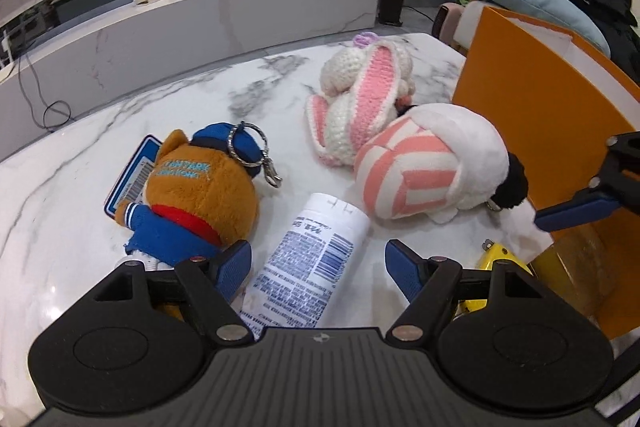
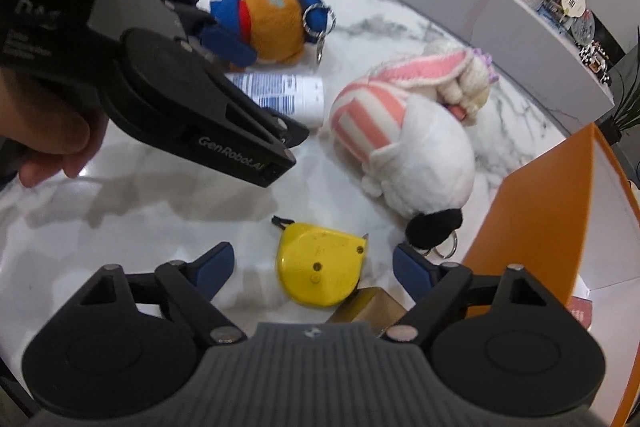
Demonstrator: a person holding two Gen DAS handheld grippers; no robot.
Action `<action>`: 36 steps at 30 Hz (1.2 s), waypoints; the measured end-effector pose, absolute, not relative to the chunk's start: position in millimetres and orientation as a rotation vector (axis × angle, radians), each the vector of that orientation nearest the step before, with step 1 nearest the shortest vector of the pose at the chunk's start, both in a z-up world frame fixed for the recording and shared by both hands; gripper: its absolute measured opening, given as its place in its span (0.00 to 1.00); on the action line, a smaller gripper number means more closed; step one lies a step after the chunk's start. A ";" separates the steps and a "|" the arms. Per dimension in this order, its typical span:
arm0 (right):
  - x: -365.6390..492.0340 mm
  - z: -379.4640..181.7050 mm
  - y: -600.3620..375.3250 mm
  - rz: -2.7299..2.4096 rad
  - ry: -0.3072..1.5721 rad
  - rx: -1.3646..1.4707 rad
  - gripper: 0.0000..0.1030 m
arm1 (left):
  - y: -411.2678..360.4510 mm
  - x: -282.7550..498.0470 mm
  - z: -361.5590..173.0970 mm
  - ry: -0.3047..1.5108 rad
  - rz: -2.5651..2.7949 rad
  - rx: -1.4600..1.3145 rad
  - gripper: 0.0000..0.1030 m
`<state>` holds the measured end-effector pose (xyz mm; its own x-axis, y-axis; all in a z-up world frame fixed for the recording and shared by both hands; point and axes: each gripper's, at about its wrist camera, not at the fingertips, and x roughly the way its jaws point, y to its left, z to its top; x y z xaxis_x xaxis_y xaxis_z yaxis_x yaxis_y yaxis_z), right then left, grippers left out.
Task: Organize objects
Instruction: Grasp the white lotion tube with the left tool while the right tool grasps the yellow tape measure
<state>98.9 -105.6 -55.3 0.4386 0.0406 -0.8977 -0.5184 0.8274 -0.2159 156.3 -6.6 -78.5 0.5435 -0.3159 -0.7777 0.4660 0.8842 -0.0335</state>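
On the marble table a white printed tube lies between the fingers of my left gripper, which is open with gaps on both sides. The right wrist view shows the same gripper over the tube. My right gripper is open around a yellow tape measure, and its pads stay off it. A brown bear plush in blue clothes lies left of the tube. A pink-striped white plush and a crocheted bunny lie to the right.
A tall orange box stands at the table's right edge, close to the striped plush. A blue card lies under the bear. A gold-brown box sits just below the tape measure. A person's hand holds the left gripper.
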 end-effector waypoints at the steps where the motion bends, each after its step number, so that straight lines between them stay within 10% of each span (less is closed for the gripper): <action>1: 99.7 -56.7 -105.5 0.368 1.080 -0.510 0.78 | -8.0 155.5 -78.9 0.882 -0.478 0.196 0.82; 20: 101.3 -71.7 -96.7 0.332 1.174 -0.449 0.81 | -15.5 153.3 -91.0 0.897 -0.432 0.253 0.80; 26: 97.4 -65.4 -101.2 0.349 1.183 -0.417 0.54 | -15.3 148.6 -89.2 0.930 -0.474 0.243 0.62; 36: 84.2 -59.4 -93.6 0.416 1.202 -0.408 0.54 | 3.8 135.2 -83.1 1.012 -0.476 0.195 0.56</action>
<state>84.2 -93.6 -59.4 0.3042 0.0919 -0.9482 -0.5135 0.8542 -0.0819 135.2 3.8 -83.1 0.4390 -0.2919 -0.8497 0.4690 0.8811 -0.0604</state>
